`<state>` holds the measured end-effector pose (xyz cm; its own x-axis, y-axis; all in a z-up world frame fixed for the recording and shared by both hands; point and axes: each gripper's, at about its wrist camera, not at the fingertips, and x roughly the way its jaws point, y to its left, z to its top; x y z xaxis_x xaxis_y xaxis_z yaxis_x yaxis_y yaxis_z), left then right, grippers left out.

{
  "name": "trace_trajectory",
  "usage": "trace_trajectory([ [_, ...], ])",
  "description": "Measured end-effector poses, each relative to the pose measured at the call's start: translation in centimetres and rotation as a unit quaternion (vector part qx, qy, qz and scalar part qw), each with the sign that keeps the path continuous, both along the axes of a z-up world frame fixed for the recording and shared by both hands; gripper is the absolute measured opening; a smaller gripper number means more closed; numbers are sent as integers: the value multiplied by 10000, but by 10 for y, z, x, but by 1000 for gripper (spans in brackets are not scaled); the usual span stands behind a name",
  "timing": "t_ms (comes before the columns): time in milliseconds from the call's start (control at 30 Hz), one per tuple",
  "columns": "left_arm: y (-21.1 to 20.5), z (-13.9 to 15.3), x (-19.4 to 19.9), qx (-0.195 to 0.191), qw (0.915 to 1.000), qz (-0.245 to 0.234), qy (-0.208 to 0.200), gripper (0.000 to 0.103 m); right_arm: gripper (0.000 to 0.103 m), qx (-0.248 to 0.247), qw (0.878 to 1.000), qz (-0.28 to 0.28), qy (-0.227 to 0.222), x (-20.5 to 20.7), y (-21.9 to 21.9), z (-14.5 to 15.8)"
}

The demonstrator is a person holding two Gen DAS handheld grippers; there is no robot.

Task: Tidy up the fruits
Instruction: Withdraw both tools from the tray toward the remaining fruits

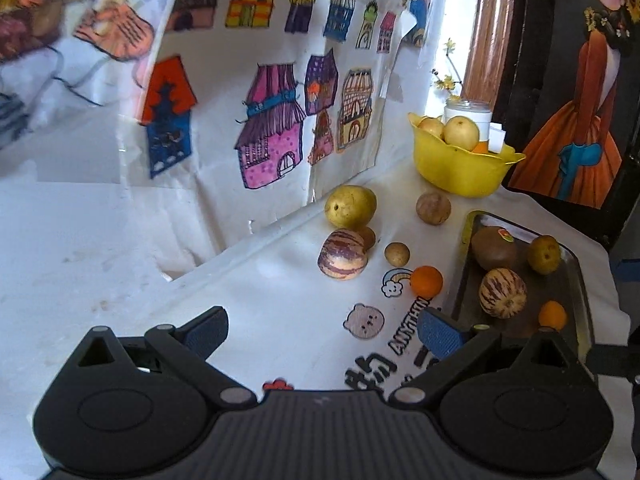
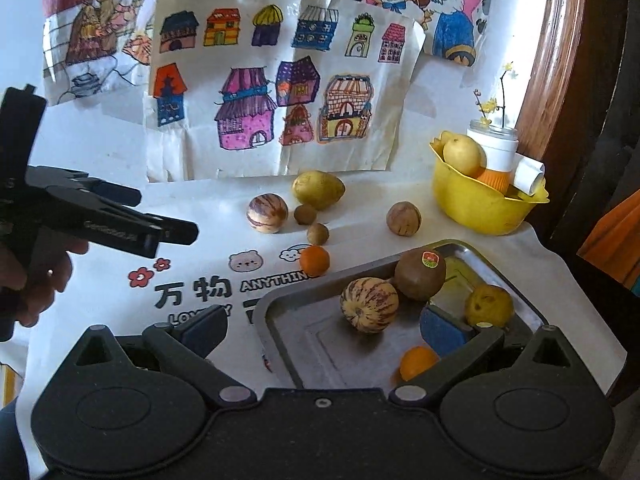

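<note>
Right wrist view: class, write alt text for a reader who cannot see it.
An open right claw hovers over a metal tray holding a striped melon, a kiwi, a yellow fruit and an orange. More fruit lies on the white cloth beyond, beside a yellow bowl.

Daylight from upper right, blown-out white cloth, fisheye-curved blurry edges
</note>
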<state>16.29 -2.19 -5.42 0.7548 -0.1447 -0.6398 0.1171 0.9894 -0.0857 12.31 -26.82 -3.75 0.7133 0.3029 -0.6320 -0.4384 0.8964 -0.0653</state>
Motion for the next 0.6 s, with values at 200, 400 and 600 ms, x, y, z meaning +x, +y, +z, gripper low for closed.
trace_trajectory([
  [200, -15, -15, 38, -142, 9997, -215, -21, 102, 102, -122, 9999, 91, 61, 26, -1, -6],
  [400, -36, -34, 81, 110, 9998, -153, -14, 94, 102, -115, 9997, 169, 117, 53, -5, -11],
  [600, -41, -50, 113, 104, 9997, -93, 178, 82, 102, -164, 9991, 354, 141, 91, 4, -13],
])
